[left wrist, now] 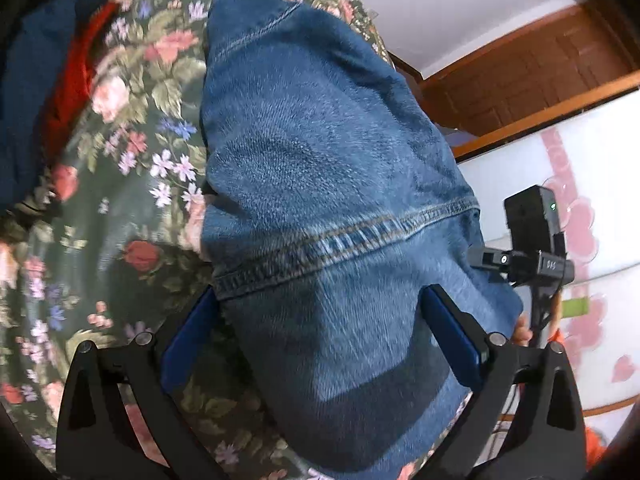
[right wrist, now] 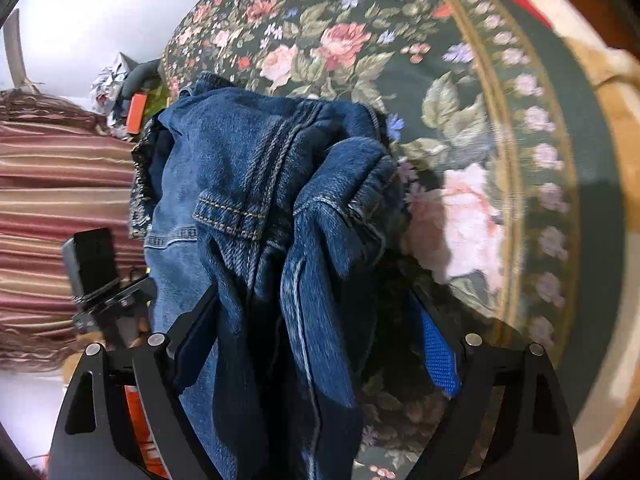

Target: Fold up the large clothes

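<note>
Left tongs point(left wrist: 320, 320) spread wide, denim jeans point(left wrist: 320, 152) lying loose between pads, no squeeze. Right tongs point(right wrist: 316, 316) likewise wide open, bunched jeans point(right wrist: 272, 184) draped between fingers, blue pad point(right wrist: 438, 352) clear of cloth. Jeans rest on floral bedspread point(right wrist: 360, 40). Beyond jeans: red garment point(left wrist: 76, 68), dark blue cloth point(left wrist: 28, 80) on bedspread.

Bunched jeans point(right wrist: 260, 208) between wide hand-held gripper point(right wrist: 320, 320) fingers — seemingly loose — over floral cloth point(right wrist: 440, 100)
</note>
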### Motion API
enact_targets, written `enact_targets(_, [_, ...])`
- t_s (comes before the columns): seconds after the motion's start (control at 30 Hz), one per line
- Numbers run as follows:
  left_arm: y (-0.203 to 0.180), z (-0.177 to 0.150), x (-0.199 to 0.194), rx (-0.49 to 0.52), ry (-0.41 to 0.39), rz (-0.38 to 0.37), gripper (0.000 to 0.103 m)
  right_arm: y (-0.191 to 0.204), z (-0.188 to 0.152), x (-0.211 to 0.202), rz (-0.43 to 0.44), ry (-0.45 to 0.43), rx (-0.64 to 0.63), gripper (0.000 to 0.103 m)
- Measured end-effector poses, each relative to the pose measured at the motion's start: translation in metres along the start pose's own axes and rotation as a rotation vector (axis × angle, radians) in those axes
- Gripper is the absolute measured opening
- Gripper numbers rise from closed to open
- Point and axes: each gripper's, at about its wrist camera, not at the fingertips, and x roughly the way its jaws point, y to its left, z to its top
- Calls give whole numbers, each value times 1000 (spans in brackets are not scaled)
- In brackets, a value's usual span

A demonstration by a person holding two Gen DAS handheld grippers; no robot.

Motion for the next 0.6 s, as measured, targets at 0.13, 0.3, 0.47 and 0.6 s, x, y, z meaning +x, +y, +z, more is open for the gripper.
enact_targets(0.13, [1, 4, 5, -14, 12, -40, 102, -5, 4, 10, 90, 27, 45, 90])
enact_targets(0.3, [4, 6, 10, -37, 17, -67, 102, 4, 7, 21, 82, 46, 24, 92])
enact_targets(0.47, [15, -2, 8, -84, 39, -120, 102, 25, 0, 23, -25, 32, -58, 89])
enact_targets(0.6, [18, -14, 10, -88, 49, -151, 101, 33, -6, 16, -41, 6, -50, 75])
